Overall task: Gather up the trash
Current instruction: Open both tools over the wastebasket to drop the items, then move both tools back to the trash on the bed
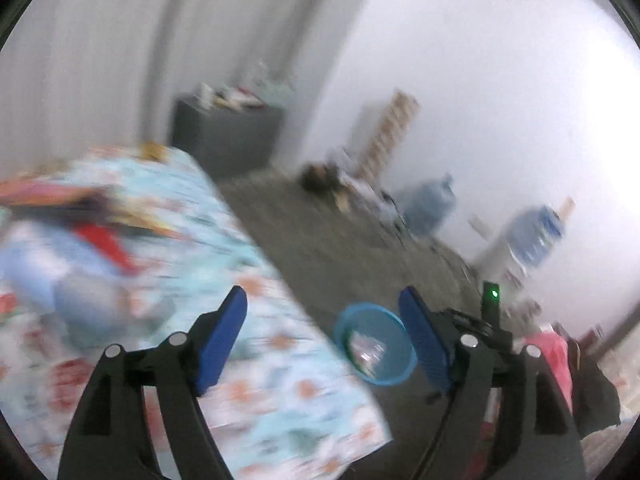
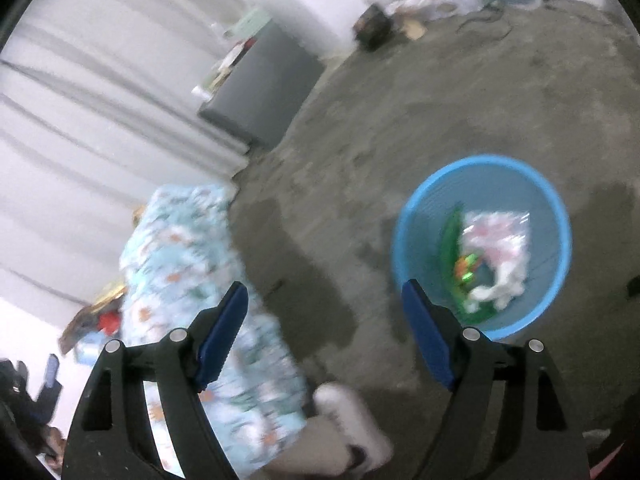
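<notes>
Floor [image 2: 400, 100] of bare grey concrete fills most of both blurred wrist views, with darker damp-looking patches near the middle of the right view. White curtains [image 2: 100, 100] hang along the far side, meeting a plain white wall [image 1: 480, 80]. Bed [image 1: 248, 340] with a pale blue floral sheet takes up the left side of the left view, and bright, jumbled cloth lies heaped on it, too smeared to make out. Its edge also shows in the right view, low and left of centre. A dark grey cabinet [image 2: 272, 88] stands against the curtains with clutter on top. Two large blue water jugs [image 1: 434, 200] sit by the wall, near a scatter of small items and cables on the floor. A round blue bin [image 2: 480, 244] stands on the floor just beside the bed; inside it lie crumpled clear and white plastic [image 2: 496, 248] and a green wrapper [image 2: 454, 264], the trash gathered there. The left claw [image 1: 322, 340] is released, blue pads spread wide with nothing between them, the bin seen beyond its right pad. The right claw [image 2: 324, 332] is likewise released and empty, hanging above the floor with the bin just past its right pad. A white shoe [image 2: 352, 424] shows at the bottom edge.
</notes>
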